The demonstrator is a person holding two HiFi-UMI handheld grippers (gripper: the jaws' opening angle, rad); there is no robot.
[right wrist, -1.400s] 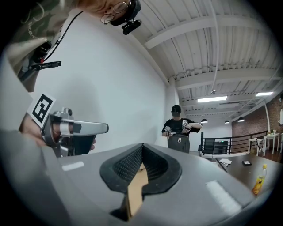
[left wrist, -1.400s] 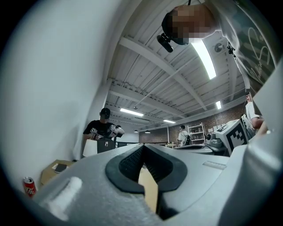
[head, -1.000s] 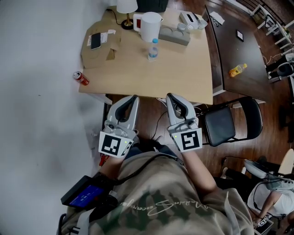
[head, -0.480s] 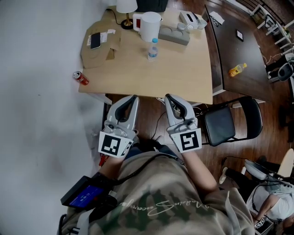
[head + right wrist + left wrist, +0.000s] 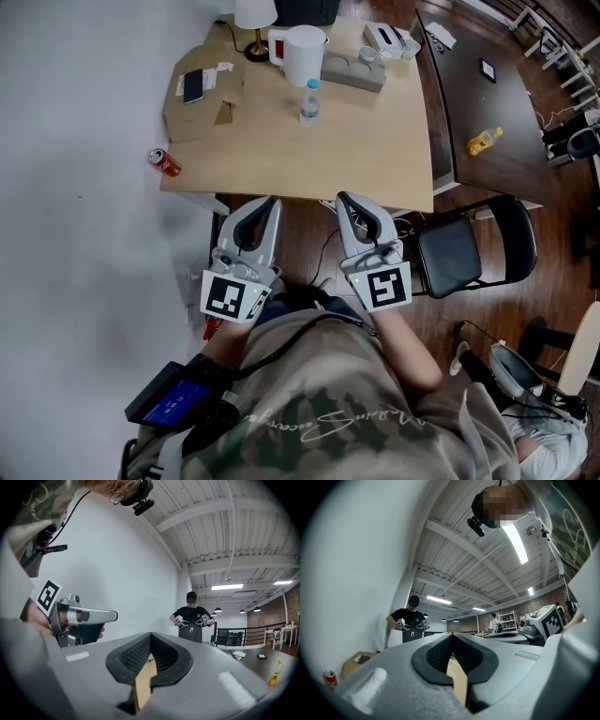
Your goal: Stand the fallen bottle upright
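A light wooden table point(image 5: 366, 155) is seen from above, set against a white wall point(image 5: 75, 187) on the left. Its near edge runs just ahead of both grippers, which are held side by side over the dark wooden floor point(image 5: 305, 239). A black chair point(image 5: 469, 248) is placed close to the right of the right gripper point(image 5: 343, 199). A red can point(image 5: 165, 161) is seen at the table's left edge. A cardboard box point(image 5: 202, 94) and a white jug point(image 5: 305, 54) are crowded along the far side, while the near half of the tabletop is left bare.

A water bottle point(image 5: 309, 100) is seen upright toward the far side of the table, well apart from both grippers. A yellow bottle point(image 5: 483, 142) is set on a separate dark table point(image 5: 497, 103) to the right.

The left gripper point(image 5: 272, 201) is closed, with its fingers pressed together on nothing. The right gripper's fingers are likewise pressed together and empty.
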